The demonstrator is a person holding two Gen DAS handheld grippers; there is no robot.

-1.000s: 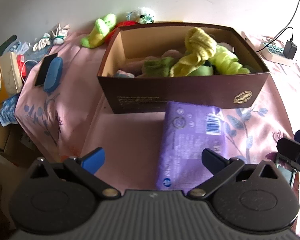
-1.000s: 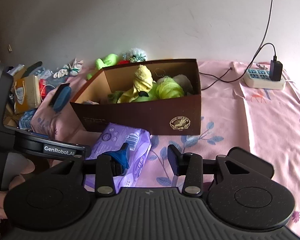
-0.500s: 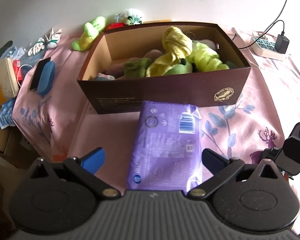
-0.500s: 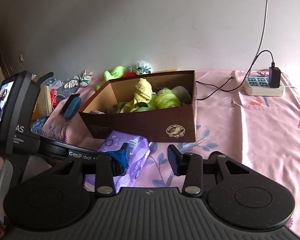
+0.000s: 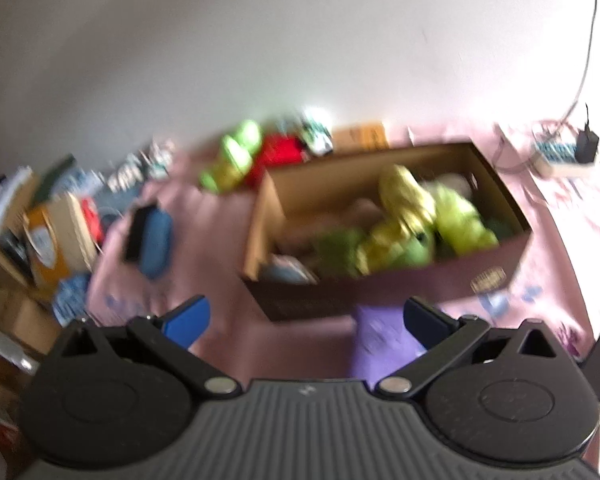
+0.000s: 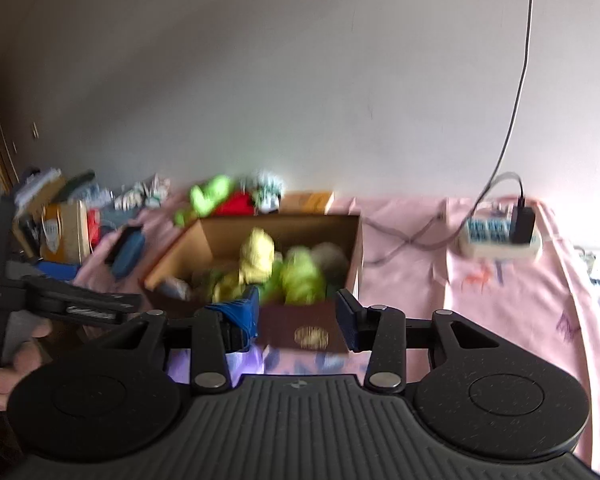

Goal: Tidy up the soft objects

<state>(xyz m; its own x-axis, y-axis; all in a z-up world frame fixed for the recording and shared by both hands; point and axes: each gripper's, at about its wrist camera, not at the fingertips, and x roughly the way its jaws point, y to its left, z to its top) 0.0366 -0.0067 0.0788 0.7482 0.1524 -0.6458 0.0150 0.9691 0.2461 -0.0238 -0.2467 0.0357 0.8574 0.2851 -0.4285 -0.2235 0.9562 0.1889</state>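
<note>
Soft objects (image 5: 412, 220), yellow and green, sit heaped in the brown box (image 5: 380, 292) ahead of you, toward its right half, with a greyish one behind them in the right wrist view (image 6: 330, 256). The box stands on the pink-covered surface (image 6: 500, 300). Just in front of the box lies a purple pack (image 5: 380, 344), flat on the cloth and partly hidden by your left gripper (image 5: 306, 316), whose jaws are spread wide with nothing between them. Your right gripper (image 6: 298, 312) also has its jaws released, apart and empty, framing the box's front wall. Behind the box, near the wall, lie a green plush (image 5: 236, 156) and something red (image 5: 278, 154) beside it; both views are motion-blurred, so what they are is hard to tell. A white power strip (image 6: 500, 236) with a black plug rests on the cloth to the right, well apart from the box.
</note>
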